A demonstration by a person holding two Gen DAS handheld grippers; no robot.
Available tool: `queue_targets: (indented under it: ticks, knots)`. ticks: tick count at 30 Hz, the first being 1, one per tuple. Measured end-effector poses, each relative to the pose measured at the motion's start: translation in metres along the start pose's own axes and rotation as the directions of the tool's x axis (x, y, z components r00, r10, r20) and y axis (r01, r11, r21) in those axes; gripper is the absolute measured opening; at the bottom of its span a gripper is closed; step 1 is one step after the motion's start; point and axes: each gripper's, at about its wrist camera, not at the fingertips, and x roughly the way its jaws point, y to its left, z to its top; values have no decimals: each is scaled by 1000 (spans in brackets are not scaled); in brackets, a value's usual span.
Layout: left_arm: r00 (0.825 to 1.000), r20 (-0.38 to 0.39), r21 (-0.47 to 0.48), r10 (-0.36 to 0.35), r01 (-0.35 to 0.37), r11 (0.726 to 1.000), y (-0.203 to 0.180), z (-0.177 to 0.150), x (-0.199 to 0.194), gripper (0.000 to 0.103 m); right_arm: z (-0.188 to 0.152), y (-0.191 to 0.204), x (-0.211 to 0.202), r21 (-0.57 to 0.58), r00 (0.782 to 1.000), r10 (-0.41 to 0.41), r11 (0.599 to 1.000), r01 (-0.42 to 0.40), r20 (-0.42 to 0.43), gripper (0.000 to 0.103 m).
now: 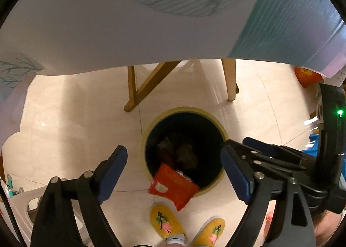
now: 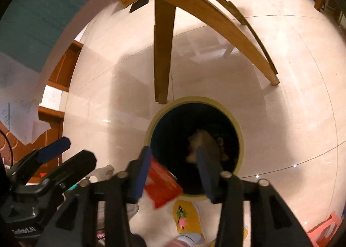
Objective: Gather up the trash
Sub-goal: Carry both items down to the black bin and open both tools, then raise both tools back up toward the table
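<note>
A round dark bin with a pale yellow rim [image 1: 186,109] [image 2: 194,99] stands on the tiled floor, with dark crumpled trash inside. My left gripper [image 1: 175,173] hangs open above its near edge, nothing touching its blue pads. Below it a red snack packet [image 1: 173,186] [image 2: 162,186] lies loose in the air over the bin's near rim. My right gripper [image 2: 173,171] is open over the bin, and a crumpled beige wad [image 2: 202,143] shows in the bin mouth just past its right finger [image 2: 205,171]. Each gripper shows in the other's view: the right gripper [image 1: 250,151] and the left gripper [image 2: 69,156].
Wooden legs [image 1: 138,95] [image 2: 162,58] stand on the floor just behind the bin. A white and teal sheet [image 1: 129,26] overhangs from above. The person's yellow slippers [image 1: 164,223] are right in front of the bin. A white stool [image 1: 23,205] sits at the left.
</note>
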Motion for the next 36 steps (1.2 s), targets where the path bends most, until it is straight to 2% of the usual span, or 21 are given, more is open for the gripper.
queue_targets:
  ticks: [12, 19, 25, 33, 36]
  knots:
    - [996, 88, 15, -17, 16, 1000, -2, 7, -52, 87, -2, 17, -51, -19, 999, -7, 1000, 8, 45, 45]
    - [995, 100, -17, 6, -4, 1000, 13, 8, -77, 87, -2, 17, -75, -20, 997, -18, 1000, 19, 74, 45]
    - [995, 104, -61, -2, 8, 998, 16, 14, -113, 87, -7, 24, -109, 2, 996, -26, 1000, 26, 87, 45]
    - [989, 149, -37, 5, 1, 999, -3, 43, -200, 87, -3, 54, -188, -11, 993, -14, 1000, 16, 114, 45]
    - [985, 169, -7, -26, 27, 1000, -7, 57, -245, 87, 2, 71, -226, -34, 990, -16, 999, 21, 138, 45]
